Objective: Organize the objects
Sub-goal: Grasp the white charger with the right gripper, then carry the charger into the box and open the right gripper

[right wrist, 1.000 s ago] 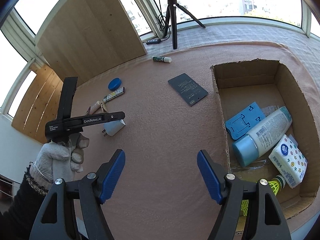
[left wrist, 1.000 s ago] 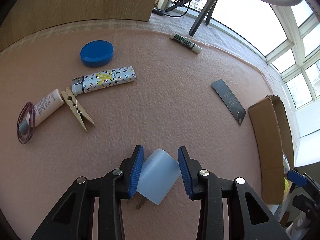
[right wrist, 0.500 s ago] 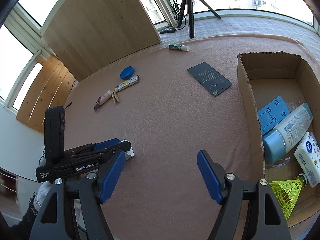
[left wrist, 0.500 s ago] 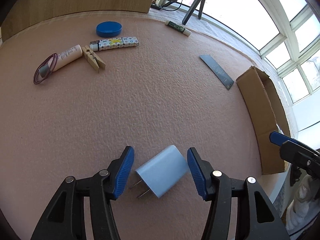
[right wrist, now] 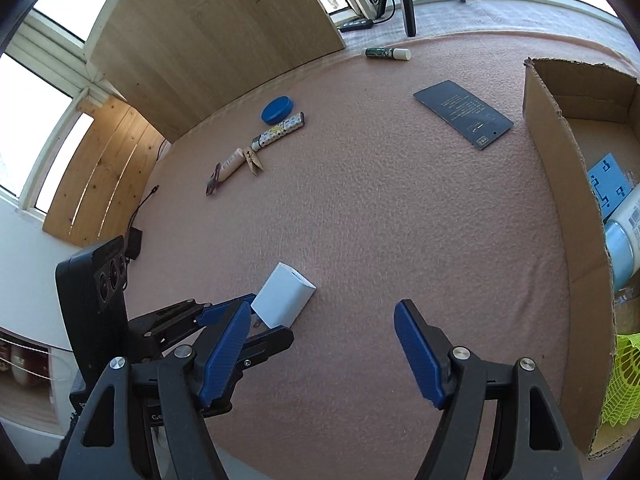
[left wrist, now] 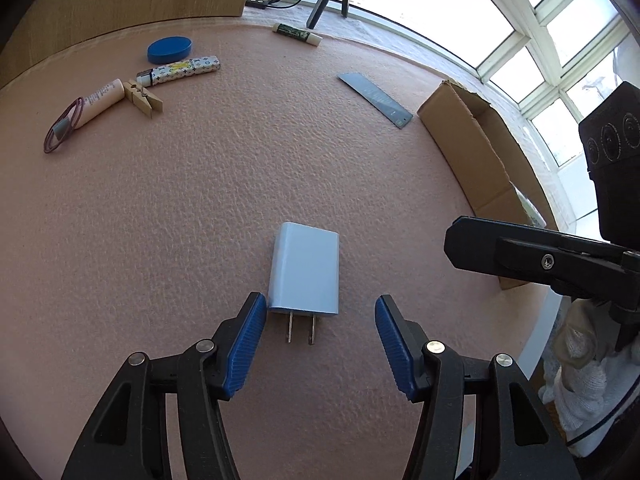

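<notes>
1. Left wrist view, bottom centre: left gripper [left wrist: 320,320] spread wide, pinching nothing, blue pads either side of the prongs of a pale blue charger [left wrist: 305,270]
2. Charger flat on the pink mat [left wrist: 200,200], centre of frame, prongs toward the camera, just beyond the pad tips
3. Upper left of frame: blue lid [left wrist: 169,49], patterned lighter [left wrist: 179,71], wooden clothespin [left wrist: 143,96], small tube [left wrist: 98,102] with a dark hair band [left wrist: 64,128] over its end
4. Top centre: glue stick [left wrist: 297,34]; right of it a dark card [left wrist: 375,94], then a cardboard box [left wrist: 472,148] at the right
5. Right wrist view, bottom centre: right gripper [right wrist: 320,352] also spread wide and empty, over bare mat
6. Lower left of that frame: charger [right wrist: 283,301] just ahead of the left gripper's pads
7. Right edge: box holding a blue holder [right wrist: 608,182], a white bottle [right wrist: 624,236] and a yellow-green shuttlecock [right wrist: 624,380]
</notes>
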A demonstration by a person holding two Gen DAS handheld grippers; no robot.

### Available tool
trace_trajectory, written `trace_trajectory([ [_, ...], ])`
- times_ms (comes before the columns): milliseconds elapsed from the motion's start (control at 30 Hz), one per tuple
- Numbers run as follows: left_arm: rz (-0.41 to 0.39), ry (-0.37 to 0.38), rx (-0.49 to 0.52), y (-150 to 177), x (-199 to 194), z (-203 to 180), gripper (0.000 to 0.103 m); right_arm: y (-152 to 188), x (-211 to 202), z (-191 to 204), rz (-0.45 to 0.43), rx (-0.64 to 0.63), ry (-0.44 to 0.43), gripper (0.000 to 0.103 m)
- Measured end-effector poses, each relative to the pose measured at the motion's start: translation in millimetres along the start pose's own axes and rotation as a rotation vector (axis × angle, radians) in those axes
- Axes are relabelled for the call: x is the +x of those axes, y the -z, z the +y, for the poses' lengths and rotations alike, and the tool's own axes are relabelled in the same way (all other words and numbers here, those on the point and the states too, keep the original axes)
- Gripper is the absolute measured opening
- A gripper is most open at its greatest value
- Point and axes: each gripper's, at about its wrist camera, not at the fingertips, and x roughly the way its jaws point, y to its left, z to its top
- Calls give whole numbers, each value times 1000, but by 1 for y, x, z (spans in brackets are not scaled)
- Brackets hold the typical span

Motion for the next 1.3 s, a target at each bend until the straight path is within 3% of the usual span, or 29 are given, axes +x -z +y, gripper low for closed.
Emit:
trace_trajectory([
  [200,-13,-18,4,-2,1,-8,60,0,20,5,51,-3,-38,69],
  [300,-3,-34,-2,-7,8,-4,60,-1,34,9,89,-11,-63,60],
  [433,11,-38,5,-9,13,-2,51,-2,51,13,126,-23,-52,49],
  [767,21,-30,-4,-9,12,2,43,-4,70,18,173,-29,-77,33],
  [1067,-2,-21,25,-21,7,-18,43,-9,53,11,141,-26,-73,32],
  [1300,-56,0,124,-56,2,-67,43,-25,6,-8,42,-10,-54,32],
])
